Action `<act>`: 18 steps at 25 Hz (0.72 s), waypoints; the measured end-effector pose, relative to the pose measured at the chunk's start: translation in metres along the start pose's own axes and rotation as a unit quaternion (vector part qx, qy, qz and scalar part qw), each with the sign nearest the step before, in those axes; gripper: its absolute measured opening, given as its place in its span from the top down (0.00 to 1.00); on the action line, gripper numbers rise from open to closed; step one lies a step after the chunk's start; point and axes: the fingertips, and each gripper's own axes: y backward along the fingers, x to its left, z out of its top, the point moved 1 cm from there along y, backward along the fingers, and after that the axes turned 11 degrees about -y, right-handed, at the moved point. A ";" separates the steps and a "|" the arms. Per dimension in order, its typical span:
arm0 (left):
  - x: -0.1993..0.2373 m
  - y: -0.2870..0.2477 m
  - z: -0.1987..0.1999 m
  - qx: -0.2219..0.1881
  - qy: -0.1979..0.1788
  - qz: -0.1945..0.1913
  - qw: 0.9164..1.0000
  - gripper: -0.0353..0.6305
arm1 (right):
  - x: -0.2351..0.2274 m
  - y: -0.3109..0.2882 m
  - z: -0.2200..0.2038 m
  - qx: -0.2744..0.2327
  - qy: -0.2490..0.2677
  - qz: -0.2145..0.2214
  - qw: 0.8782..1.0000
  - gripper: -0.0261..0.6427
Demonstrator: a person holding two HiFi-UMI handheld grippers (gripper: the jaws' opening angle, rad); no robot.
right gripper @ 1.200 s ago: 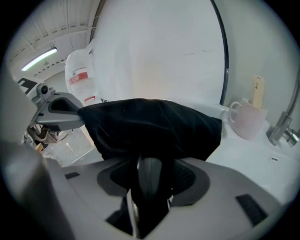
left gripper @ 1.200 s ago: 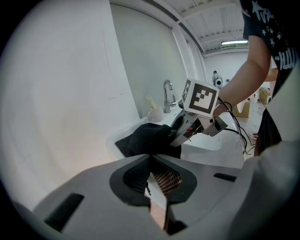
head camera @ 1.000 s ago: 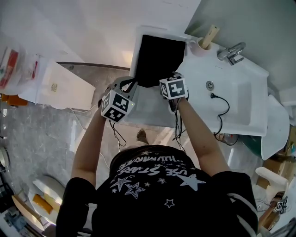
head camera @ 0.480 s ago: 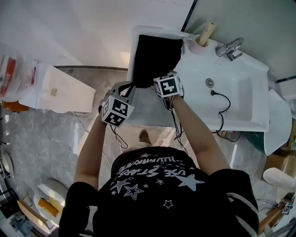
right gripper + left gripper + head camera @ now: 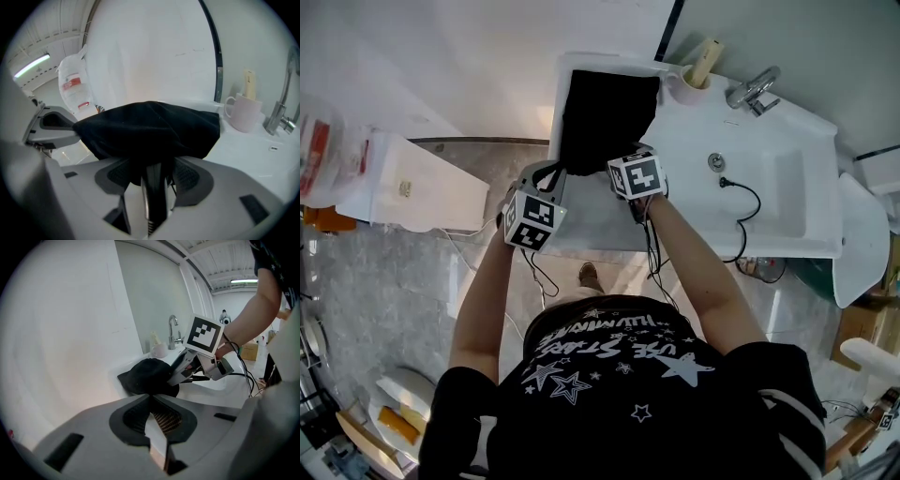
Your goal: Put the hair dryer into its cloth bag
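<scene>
**Left claw** (image 5: 152,396): the jaws are narrow, pinched together on the near edge of the cloth bag (image 5: 605,103). This pinch anchors the bag's mouth. The bag lies on the counter (image 5: 591,223) directly ahead of both claws, with its mouth toward them.

**Right claw** (image 5: 152,165): the jaws are wide and opening. The dark handle end of the hair dryer (image 5: 151,199) stands between them with a gap on each side, and the pads do not press on it. The rest of the dryer is covered by the bag, which drapes over this claw's tips.

**Beyond the right claw, to its right:** a mug (image 5: 243,115), then the tap (image 5: 280,115). Further right, a black cord (image 5: 752,214) lies in the basin (image 5: 797,178). Whether it belongs to the dryer cannot be confirmed.

**Step in hand:** insertion is judged nearly complete, and the right claw is releasing the handle.

**Next move:**
1. Hold the left pinch firm.
2. Draw the right claw straight back, clear of the cloth, without dragging the dryer out.
3. Push the handle end fully past the mouth.
4. Close the bag.
</scene>
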 end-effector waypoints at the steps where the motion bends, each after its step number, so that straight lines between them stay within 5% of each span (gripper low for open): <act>1: -0.001 0.000 0.001 0.000 0.001 0.002 1.000 0.91 | 0.000 0.004 -0.002 -0.001 0.002 0.002 1.000 0.59; 12: -0.013 0.012 0.019 -0.003 0.026 0.030 0.999 0.66 | -0.006 0.067 -0.002 -0.049 0.024 0.012 0.998 0.60; 18: -0.019 0.030 0.039 -0.024 0.033 0.073 0.996 0.64 | -0.017 0.104 -0.010 -0.065 0.031 0.011 0.997 0.71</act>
